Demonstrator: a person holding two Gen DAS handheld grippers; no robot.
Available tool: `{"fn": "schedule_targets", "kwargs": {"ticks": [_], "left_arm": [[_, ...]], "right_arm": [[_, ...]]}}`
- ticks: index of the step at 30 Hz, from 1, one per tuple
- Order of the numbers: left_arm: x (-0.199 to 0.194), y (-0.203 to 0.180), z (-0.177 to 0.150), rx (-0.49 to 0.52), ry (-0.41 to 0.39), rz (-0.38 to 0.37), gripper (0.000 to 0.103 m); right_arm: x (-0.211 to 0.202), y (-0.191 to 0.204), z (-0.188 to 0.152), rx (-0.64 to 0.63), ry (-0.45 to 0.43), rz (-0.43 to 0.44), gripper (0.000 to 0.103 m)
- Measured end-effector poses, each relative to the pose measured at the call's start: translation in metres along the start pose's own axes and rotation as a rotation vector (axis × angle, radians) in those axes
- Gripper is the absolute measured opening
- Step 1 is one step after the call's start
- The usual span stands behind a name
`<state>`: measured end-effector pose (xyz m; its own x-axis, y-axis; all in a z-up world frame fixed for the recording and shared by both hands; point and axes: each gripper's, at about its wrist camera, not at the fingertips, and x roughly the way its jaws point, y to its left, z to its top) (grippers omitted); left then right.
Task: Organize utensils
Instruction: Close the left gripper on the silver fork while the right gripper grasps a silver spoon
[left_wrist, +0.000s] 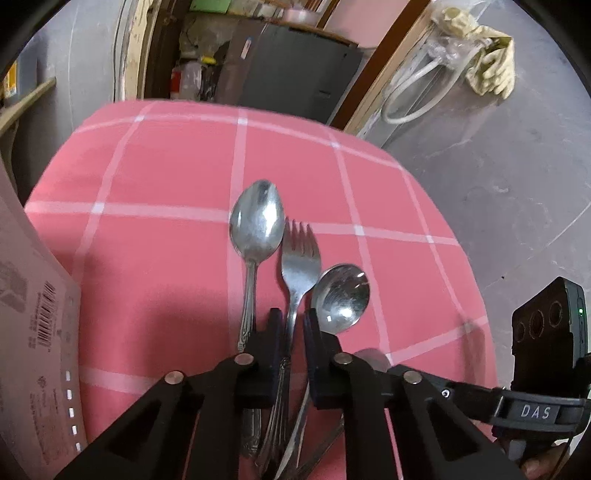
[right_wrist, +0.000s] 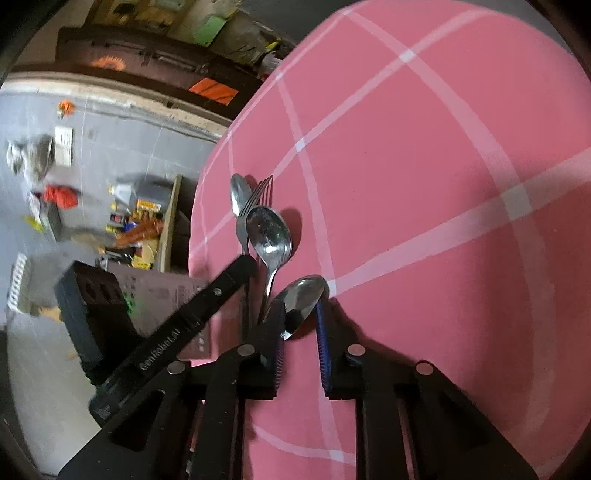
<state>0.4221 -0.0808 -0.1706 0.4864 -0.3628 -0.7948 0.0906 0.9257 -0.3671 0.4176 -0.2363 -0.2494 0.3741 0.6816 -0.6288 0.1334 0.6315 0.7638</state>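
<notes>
Three steel utensils lie side by side on the pink checked cloth (left_wrist: 166, 258): a large spoon (left_wrist: 256, 221), a fork (left_wrist: 299, 254) and a rounder spoon (left_wrist: 341, 299). My left gripper (left_wrist: 294, 319) is shut on the fork's handle, just below its neck. More handles cross under its fingers, partly hidden. In the right wrist view the same fork (right_wrist: 258, 192) and two spoons (right_wrist: 269, 232) lie ahead. My right gripper (right_wrist: 299, 314) is shut on the bowl of a smaller spoon (right_wrist: 301, 297), whose handle is hidden. The left gripper's finger (right_wrist: 221, 288) reaches in from the left.
A printed carton with a barcode (left_wrist: 37, 332) stands at the table's left edge. The cloth's far edge (left_wrist: 240, 107) drops to a grey floor (left_wrist: 498, 166) with shelves and clutter beyond. The right gripper's arm and camera box (left_wrist: 546, 317) sit close on the right.
</notes>
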Motion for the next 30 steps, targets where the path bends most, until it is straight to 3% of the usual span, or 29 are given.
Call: {"fn": "schedule_targets", "kwargs": {"ticks": [6,7,18,25,30], "left_arm": [[0.000,0.006,0.001,-0.050,0.033,-0.021,0.007],[-0.001,0.006,0.000,-0.058,0.037,-0.020,0.007],[-0.022,0.005,-0.028,-0.098,0.086,0.002,0.006],[-0.033,0.011,-0.040,-0.105,0.085,0.029,0.006],[-0.036,0.012,-0.044,-0.102,0.081,0.034,0.006]], "right_arm": [[0.005,-0.005,-0.001,0.059,-0.001,0.036,0.009],[0.003,-0.006,-0.003,0.068,-0.007,0.043,0.001],[-0.015,-0.023,-0.018,0.111,0.015,0.056,0.001],[0.003,-0.013,-0.020,0.123,0.061,0.088,0.018],[0.018,-0.010,-0.016,0.138,0.079,0.100,0.020]]}}
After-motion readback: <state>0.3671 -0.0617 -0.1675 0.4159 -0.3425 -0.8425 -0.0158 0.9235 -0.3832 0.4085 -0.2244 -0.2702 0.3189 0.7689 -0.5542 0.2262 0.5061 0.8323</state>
